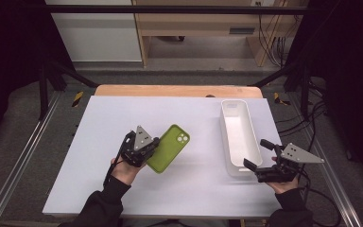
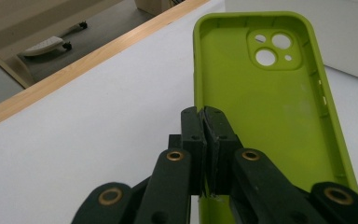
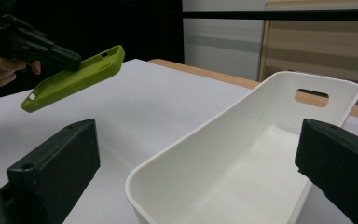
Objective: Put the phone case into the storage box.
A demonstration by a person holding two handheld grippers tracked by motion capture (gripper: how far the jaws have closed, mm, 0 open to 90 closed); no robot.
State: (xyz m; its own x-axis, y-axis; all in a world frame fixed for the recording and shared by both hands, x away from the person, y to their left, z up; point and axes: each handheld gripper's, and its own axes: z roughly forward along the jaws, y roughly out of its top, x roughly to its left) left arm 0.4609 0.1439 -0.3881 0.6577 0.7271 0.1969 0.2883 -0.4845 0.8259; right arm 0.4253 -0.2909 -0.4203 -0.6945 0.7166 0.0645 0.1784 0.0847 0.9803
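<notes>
Phone case [image 1: 169, 148]: green, inner side up, lifted off the white table [image 1: 94, 142], left of the white bin [image 1: 238, 135]
Left gripper [image 1: 147, 152]: jaws pressed together on the long edge of the case
Right gripper [image 1: 259, 155]: jaws spread wide, holding nothing, at the near end of the bin
Bin: long, one handle hole in the far end wall

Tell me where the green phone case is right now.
In the high view the green phone case is left of centre, pinched by its edge in the left tool and held clear above the white table, left of the white bin.
</notes>
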